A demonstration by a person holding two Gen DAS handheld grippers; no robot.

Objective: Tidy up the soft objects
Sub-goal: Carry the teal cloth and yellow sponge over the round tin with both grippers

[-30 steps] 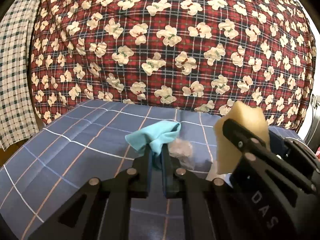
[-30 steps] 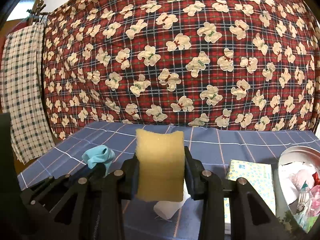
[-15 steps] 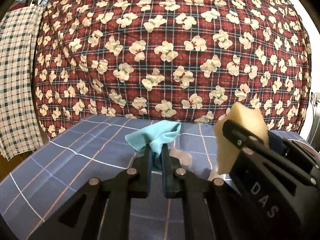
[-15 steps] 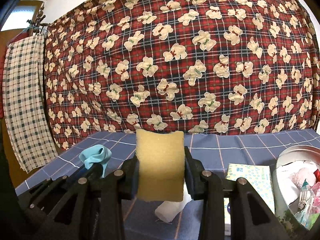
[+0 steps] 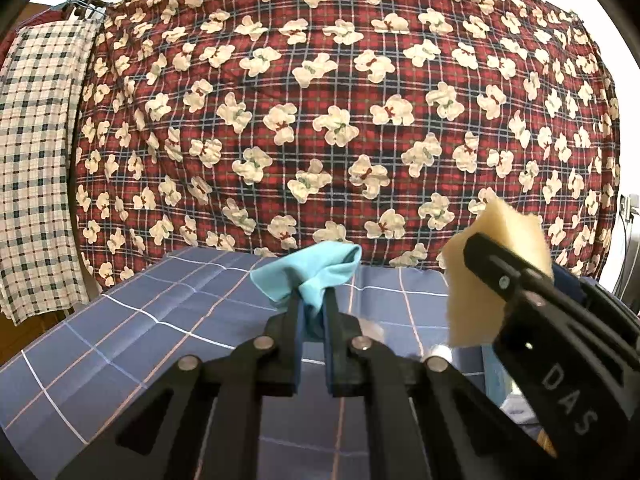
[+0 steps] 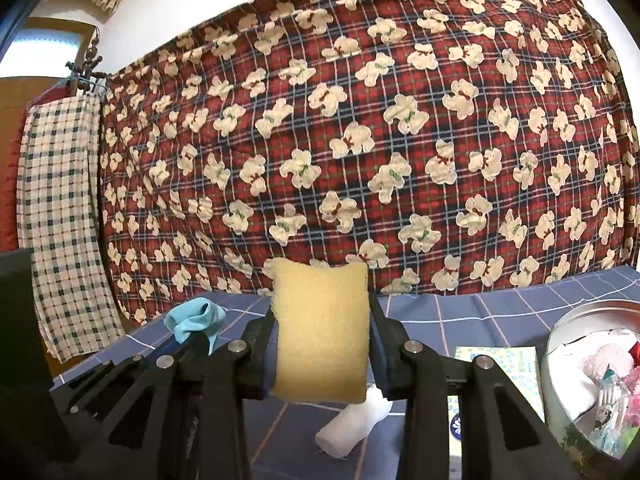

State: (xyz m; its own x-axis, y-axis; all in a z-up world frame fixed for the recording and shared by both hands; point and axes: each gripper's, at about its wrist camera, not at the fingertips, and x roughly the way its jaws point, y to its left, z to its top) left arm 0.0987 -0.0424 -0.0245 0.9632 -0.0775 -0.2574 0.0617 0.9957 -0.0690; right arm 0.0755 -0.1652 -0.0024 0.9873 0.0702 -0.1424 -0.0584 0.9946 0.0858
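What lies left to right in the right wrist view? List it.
Checked towel → teal cloth in the left gripper → sponge in the right gripper → tissue pack → tin.

Could not make out the lower part of the white roll [image 6: 354, 424] behind the sponge [image 6: 320, 332], nor the tissue pack [image 6: 496, 364] past the right gripper [image 6: 320, 344], nor the round tin [image 6: 560, 344] cut off at the edge, contents too jumbled to tell.
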